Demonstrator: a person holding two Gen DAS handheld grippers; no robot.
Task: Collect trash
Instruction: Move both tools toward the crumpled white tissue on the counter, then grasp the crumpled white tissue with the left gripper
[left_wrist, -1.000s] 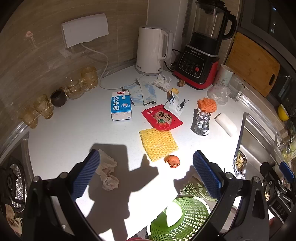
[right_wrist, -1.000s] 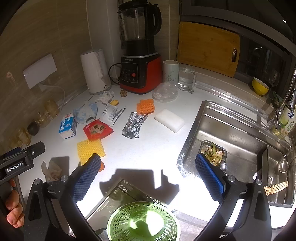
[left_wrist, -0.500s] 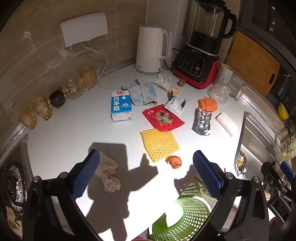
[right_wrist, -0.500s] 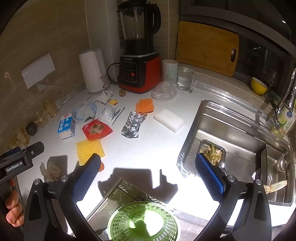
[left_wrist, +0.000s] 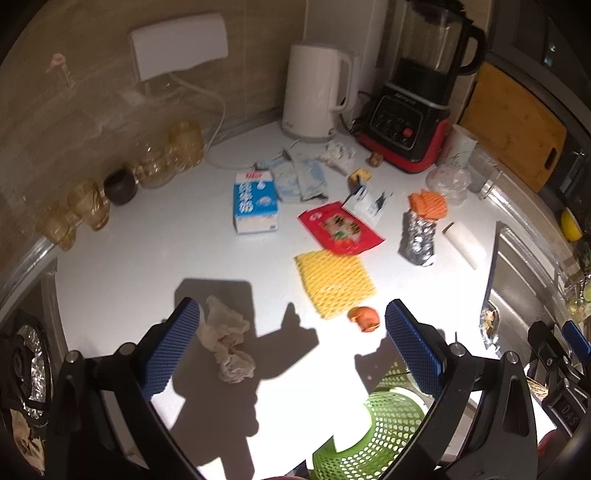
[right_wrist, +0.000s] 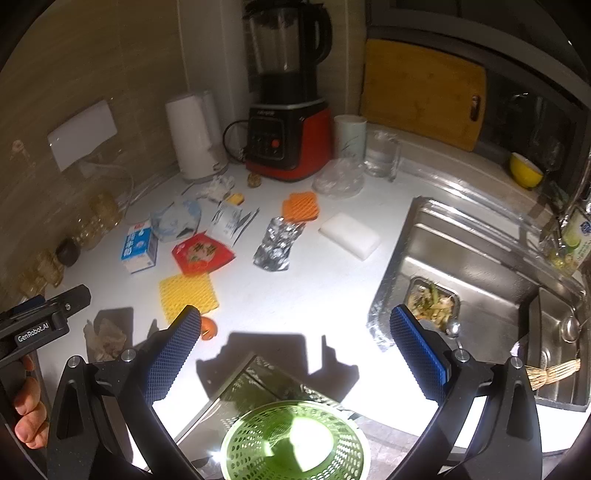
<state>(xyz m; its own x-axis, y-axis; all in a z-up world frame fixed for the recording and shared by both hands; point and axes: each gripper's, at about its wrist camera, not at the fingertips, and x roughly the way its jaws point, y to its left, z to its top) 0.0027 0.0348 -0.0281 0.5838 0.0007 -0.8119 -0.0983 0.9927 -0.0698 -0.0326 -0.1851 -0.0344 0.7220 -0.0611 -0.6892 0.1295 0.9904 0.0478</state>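
Left wrist view: white smooth worktop (left_wrist: 155, 258) carries scattered trash. Crumpled tissue (left_wrist: 225, 343), soft and creased, lies just beside the left fingertip of the left gripper (left_wrist: 291, 343), whose blue ribbed fingers (left_wrist: 171, 350) are spread wide and hold nothing. Yellow foam net (left_wrist: 334, 282), flat and meshed, lies beyond the fingers; small orange peel (left_wrist: 364, 318) sits near the right fingertip. Further off: boxy milk carton (left_wrist: 254, 206), glossy red packet (left_wrist: 340, 227), crinkled foil bag (left_wrist: 419, 240). Green perforated plastic basket (left_wrist: 373, 439) stands below the worktop edge.

Right wrist view: right gripper (right_wrist: 295, 343) hangs above the basket (right_wrist: 295, 443), fingers (right_wrist: 417, 354) spread, empty, with the trash well apart to its left.
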